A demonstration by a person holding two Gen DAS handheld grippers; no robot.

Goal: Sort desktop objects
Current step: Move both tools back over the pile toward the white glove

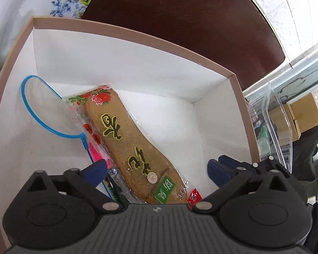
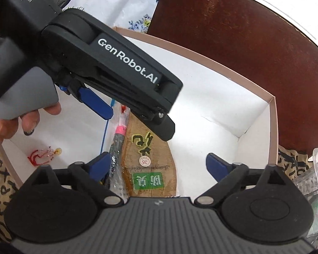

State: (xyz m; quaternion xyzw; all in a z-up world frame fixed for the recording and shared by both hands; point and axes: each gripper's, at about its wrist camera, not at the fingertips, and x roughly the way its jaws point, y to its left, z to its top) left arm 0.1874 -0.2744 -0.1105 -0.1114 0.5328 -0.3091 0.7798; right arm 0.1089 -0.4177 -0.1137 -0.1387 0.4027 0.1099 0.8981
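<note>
— Where's the insole?

— In the box [image 1: 125,40], lying flat in its plastic wrap: the insole [image 1: 135,148] sits right of the blue-framed mirror [image 1: 44,108].

— And your hand-held grippers?

— My left hand-held gripper [image 1: 156,169] hangs spread over the insole, grasping nothing. My right hand-held gripper [image 2: 156,165] is spread too, empty, above the box.

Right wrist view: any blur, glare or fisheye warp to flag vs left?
Right wrist: the black left gripper looms close and slightly soft, hiding much of the white cardboard box; rim bows. Left wrist: sharp; plastic wrap on the tan cork insole glints lightly; box rim curves, corners vignette black.
</note>
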